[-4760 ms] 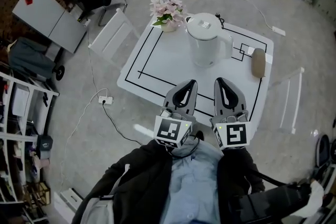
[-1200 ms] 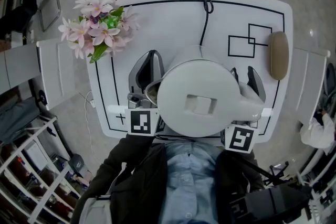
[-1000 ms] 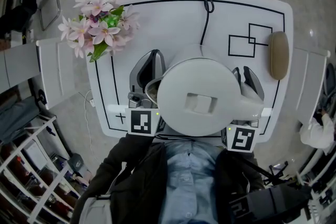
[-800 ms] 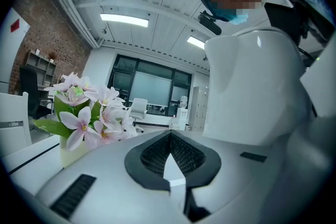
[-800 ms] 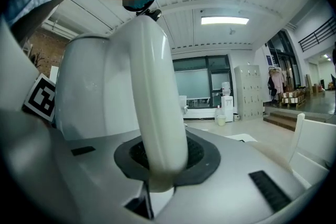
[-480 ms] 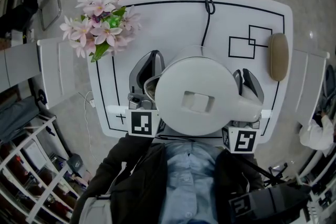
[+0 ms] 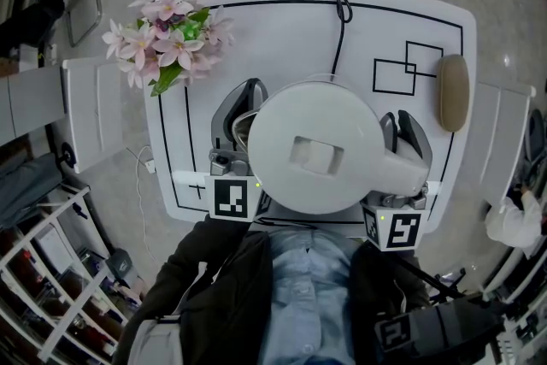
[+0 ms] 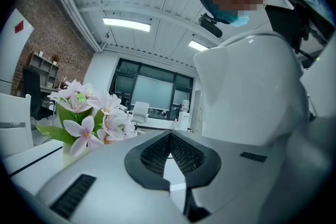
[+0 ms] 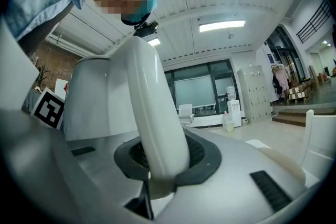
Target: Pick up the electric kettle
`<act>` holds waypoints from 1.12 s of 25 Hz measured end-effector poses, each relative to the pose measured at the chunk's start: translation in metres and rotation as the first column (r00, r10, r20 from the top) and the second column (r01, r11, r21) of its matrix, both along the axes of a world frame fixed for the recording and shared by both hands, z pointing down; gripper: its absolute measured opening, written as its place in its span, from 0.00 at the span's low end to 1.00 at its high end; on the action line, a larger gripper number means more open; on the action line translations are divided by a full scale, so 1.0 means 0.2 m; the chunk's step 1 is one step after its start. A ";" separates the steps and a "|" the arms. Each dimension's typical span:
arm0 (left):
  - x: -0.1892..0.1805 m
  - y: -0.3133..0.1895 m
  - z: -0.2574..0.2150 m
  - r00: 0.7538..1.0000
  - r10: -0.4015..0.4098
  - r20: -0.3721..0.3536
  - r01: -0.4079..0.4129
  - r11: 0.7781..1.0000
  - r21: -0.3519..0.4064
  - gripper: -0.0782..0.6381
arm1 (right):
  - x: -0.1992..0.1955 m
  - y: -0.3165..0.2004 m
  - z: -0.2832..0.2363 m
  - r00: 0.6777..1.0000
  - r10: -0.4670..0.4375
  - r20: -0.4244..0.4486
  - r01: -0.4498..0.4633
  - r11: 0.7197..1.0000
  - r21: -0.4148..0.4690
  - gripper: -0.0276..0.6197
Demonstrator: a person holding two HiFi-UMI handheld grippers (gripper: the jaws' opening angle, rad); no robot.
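White glossy electric kettle (image 7: 312,148), thick curved handle (image 9: 155,113); right hand-held gripper (image 9: 160,165) jaws just closing, clamped on handle; left hand-held gripper (image 8: 169,145) pinched together, empty.

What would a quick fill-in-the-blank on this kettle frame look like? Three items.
1. The right gripper is shut on the electric kettle's ___.
2. The left gripper holds ___, beside the kettle's body.
3. The flowers at the table corner are ___.
Missing: handle; nothing; pink.
Note: the right gripper's jaws have just been closing, with the handle between them.
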State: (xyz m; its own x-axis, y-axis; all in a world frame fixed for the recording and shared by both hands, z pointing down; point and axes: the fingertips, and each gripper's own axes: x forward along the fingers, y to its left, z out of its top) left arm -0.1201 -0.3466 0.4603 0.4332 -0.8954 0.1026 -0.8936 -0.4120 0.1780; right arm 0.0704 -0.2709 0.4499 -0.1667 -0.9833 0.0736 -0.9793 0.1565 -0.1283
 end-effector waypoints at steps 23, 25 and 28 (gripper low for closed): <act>-0.07 0.20 -0.35 0.998 -0.049 -0.046 0.055 0.990 0.131 0.12 | -0.08 0.14 -0.38 0.991 -0.119 0.056 0.106 0.975 0.197 0.10; -0.08 0.23 -0.40 0.997 -0.057 -0.052 0.064 0.987 0.149 0.12 | -0.08 0.17 -0.43 0.990 -0.131 0.054 0.116 0.970 0.212 0.10; -0.10 0.28 -0.49 0.996 -0.071 -0.060 0.080 0.981 0.175 0.12 | -0.09 0.20 -0.51 0.988 -0.147 0.051 0.131 0.964 0.232 0.10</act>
